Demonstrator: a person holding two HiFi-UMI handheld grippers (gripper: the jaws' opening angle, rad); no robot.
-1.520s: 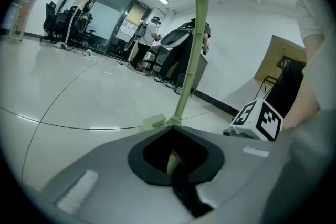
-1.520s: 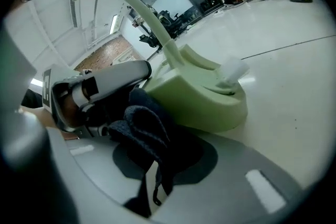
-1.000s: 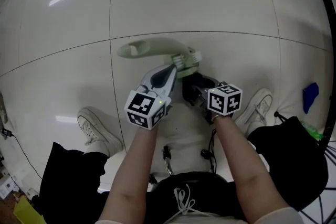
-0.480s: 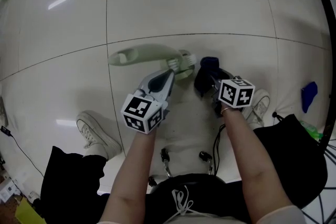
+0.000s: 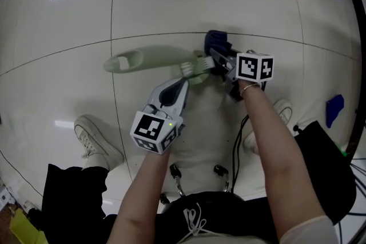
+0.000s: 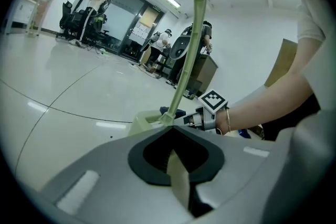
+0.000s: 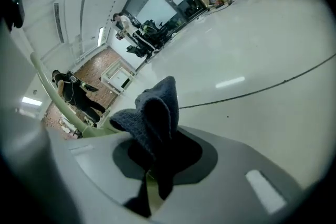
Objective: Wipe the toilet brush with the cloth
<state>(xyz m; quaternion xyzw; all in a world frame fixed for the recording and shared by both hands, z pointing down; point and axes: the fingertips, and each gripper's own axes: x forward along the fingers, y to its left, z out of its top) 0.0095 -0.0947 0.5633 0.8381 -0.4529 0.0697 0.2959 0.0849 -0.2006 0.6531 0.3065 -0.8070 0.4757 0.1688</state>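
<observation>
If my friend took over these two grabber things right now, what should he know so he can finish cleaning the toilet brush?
The left tongs are shut on the toilet brush, gripping it near the bristle end, with the handle pointing out to the left.
The right tongs are shut on the dark blue cloth, which is bunched up right beside the bristle end. I cannot tell whether it touches.
Done: the brush and the cloth are both picked up and brought close together.
Left: rub the cloth over the brush. How much is already wiped does not show.
</observation>
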